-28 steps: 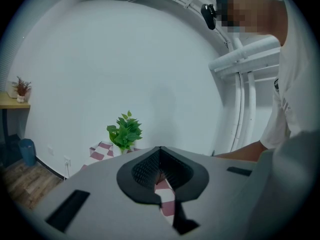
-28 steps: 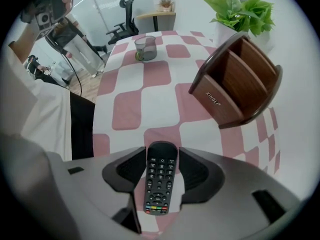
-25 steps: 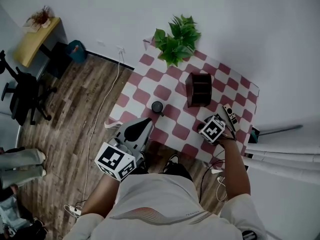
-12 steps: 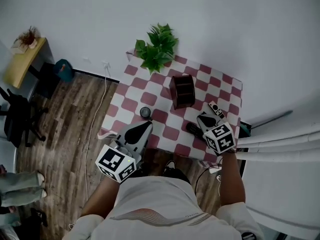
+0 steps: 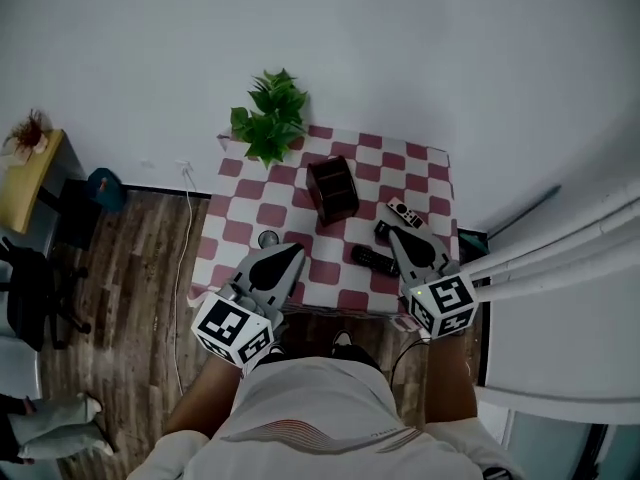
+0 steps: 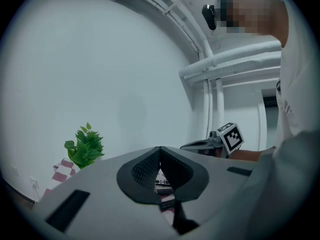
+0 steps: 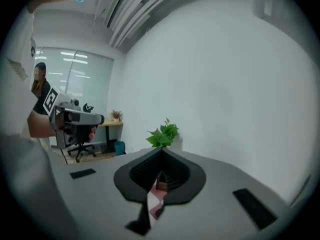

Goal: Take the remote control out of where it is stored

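Remote control (image 5: 375, 260), the black one, lies flat on the checked table (image 5: 240, 230), out in the open in front of the brown holder (image 5: 333, 190) and clear of it, so we judge the taking-out done. A second ago our right claw (image 5: 398, 240) was down low over the near right part of the table. Now it has come up off the cloth and points almost level toward the wall. Its jaws have shut on nothing: its own view shows them together, with only a thin slit through which we glimpse the cloth and the holder. We read that as a release followed by a pull-back, not a fresh grip. From our head view the remote control sits just to the left of the right claw's tip and below it, apart from it and untouched. A paler remote (image 5: 404, 212) lies a little farther back near the table's right edge, also outside the holder. Our left claw (image 5: 296, 250) hangs over the near left edge with its jaws together and empty. Through its slit we see the remotes on the cloth, well apart from it. The plant (image 5: 268, 118) stands at the far left corner.
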`<state>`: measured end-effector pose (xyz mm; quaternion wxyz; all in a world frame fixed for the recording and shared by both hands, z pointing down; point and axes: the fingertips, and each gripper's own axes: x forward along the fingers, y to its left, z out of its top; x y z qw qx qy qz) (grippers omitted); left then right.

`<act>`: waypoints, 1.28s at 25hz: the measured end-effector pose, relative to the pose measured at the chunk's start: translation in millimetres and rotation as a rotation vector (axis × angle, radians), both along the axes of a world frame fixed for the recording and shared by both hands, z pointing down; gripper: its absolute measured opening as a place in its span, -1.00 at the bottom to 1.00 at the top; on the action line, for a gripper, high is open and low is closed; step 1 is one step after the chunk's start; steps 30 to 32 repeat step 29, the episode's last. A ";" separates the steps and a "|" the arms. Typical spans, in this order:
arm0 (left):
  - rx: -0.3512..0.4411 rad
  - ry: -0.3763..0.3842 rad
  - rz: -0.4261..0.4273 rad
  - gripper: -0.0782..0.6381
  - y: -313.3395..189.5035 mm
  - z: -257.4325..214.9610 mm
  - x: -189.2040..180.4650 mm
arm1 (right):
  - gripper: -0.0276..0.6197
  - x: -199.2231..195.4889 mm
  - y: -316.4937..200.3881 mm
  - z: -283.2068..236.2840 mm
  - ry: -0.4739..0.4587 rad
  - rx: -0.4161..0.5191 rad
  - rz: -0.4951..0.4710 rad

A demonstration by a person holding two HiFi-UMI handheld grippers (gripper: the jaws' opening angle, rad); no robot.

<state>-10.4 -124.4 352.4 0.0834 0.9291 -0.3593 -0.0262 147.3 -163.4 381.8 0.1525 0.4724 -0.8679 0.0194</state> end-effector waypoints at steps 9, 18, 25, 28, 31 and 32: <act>0.046 -0.010 0.032 -0.76 7.4 -17.8 8.2 | -0.88 12.6 36.5 -36.9 -0.146 0.112 0.116; 0.057 0.005 0.036 -0.76 14.4 -19.8 10.6 | -0.88 13.0 42.6 -38.7 -0.124 0.131 0.133; 0.057 0.006 0.028 -0.76 15.3 -19.8 10.1 | -0.88 14.1 40.5 -36.3 -0.119 0.126 0.135; 0.056 0.006 0.027 -0.76 14.9 -18.9 11.0 | -0.88 15.1 39.2 -35.7 -0.116 0.125 0.135; 0.055 0.005 0.028 -0.76 14.7 -18.5 11.5 | -0.88 15.4 38.7 -35.4 -0.115 0.124 0.135; 0.055 0.005 0.028 -0.76 14.7 -18.5 11.5 | -0.88 15.4 38.7 -35.4 -0.115 0.124 0.135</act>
